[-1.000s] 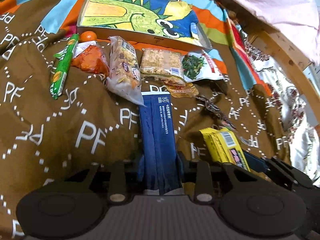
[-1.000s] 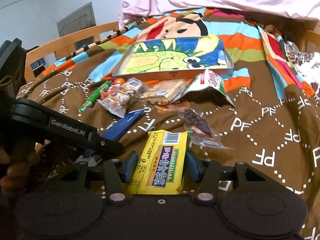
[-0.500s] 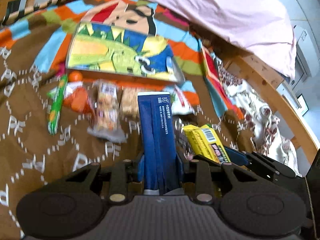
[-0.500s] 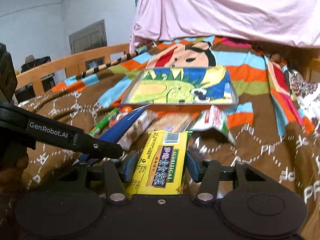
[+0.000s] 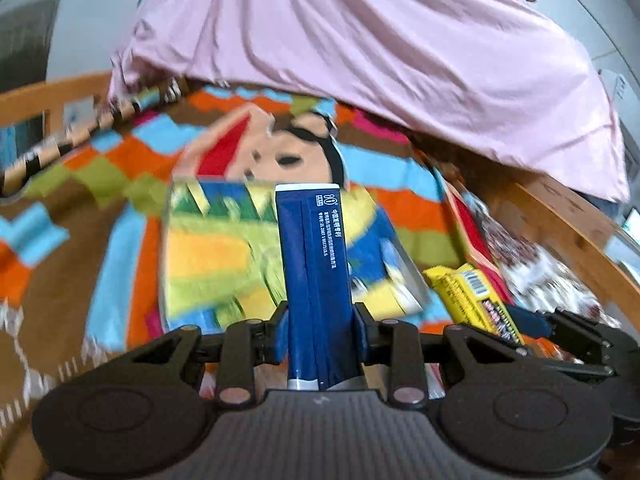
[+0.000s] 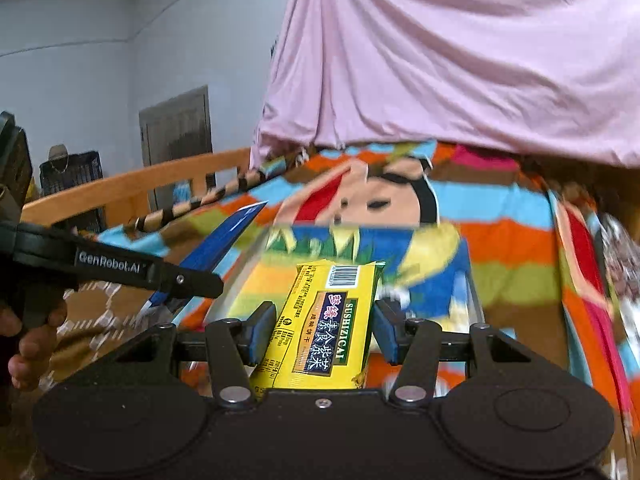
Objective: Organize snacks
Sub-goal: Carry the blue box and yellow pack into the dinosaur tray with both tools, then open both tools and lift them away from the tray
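My left gripper (image 5: 320, 332) is shut on a long dark blue packet (image 5: 314, 272) that sticks up and forward above the bed. My right gripper (image 6: 324, 328) is shut on a yellow biscuit packet (image 6: 332, 320) with a barcode at its far end. Both packets hang in front of a shallow tray (image 5: 224, 248) printed with a green dinosaur, which lies on the blanket just ahead. In the left wrist view the yellow packet (image 5: 472, 300) and the right gripper show at the right. In the right wrist view the blue packet (image 6: 224, 248) and left gripper show at the left.
A brown and striped cartoon blanket (image 6: 512, 240) covers the bed. A pink quilt (image 5: 380, 52) is heaped behind the tray. Wooden bed rails (image 6: 132, 192) run along both sides. A hand (image 6: 28, 344) holds the left gripper's handle. The other snacks are below the frames.
Both grippers have risen off the blanket and moved forward toward the tray, each carrying its packet. The row of loose snacks has dropped out of view.
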A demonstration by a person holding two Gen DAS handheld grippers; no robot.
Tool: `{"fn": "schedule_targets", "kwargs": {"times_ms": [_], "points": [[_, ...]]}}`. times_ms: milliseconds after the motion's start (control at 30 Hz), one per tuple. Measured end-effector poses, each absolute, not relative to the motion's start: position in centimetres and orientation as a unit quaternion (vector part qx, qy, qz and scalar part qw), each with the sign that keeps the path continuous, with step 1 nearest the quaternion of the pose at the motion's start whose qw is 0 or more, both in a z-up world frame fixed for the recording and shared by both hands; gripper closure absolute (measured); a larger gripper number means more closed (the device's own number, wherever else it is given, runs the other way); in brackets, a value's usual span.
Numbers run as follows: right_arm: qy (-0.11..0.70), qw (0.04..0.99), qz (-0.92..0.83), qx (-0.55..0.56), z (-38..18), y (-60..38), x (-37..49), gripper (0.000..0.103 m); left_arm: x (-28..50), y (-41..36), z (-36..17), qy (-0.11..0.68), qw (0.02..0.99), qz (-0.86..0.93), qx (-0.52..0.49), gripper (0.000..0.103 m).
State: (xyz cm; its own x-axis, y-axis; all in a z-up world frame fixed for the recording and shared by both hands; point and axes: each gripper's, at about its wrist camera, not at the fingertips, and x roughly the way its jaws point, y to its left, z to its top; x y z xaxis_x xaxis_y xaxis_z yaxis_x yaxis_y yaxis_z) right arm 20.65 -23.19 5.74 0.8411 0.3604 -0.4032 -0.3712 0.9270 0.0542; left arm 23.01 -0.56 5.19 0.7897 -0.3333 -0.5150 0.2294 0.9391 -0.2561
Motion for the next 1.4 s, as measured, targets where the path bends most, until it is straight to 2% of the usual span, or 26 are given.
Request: {"fn": "schedule_targets", "kwargs": {"times_ms": [233,500,800,1067,1100,1167,1233,1333,1400], "points": [[0.192,0.964,0.185,-0.013,4.0,-19.8,31.3,0.048,30.9,1.0,3.9,0.26,0.955,-0.105,-0.094,0.068],[0.228,0.959,0.165,-0.016,-0.8,-16.8,40.6,0.048,38.1,2.4,-1.2,0.286,0.951,-0.078,-0.089,0.068],[0.277,0.947,0.159,-0.036,-4.7,-15.5,43.7,0.048,40.7,2.8,-5.2,0.347,0.932,-0.063,-0.085,0.068],[0.295,0.942,0.153,-0.048,-5.5,-14.9,44.2,0.047,40.8,2.1,-5.4,0.346,0.933,-0.069,-0.067,0.065],[0.297,0.942,0.151,-0.047,-5.5,-14.9,44.3,0.046,40.8,2.1,-5.4,0.348,0.932,-0.068,-0.07,0.06],[0.299,0.941,0.149,-0.045,-5.3,-15.0,44.3,0.036,40.7,2.3,-5.3,0.353,0.93,-0.068,-0.078,0.054],[0.297,0.942,0.147,-0.045,-5.0,-15.3,44.1,0.032,40.4,2.6,-5.1,0.354,0.928,-0.067,-0.091,0.05],[0.29,0.945,0.143,-0.041,-4.2,-16.0,43.3,0.021,39.5,3.3,-4.6,0.342,0.931,-0.064,-0.114,0.037],[0.284,0.948,0.142,-0.038,-3.4,-16.5,42.7,0.018,38.6,3.6,-4.0,0.328,0.935,-0.061,-0.125,0.03]]}}
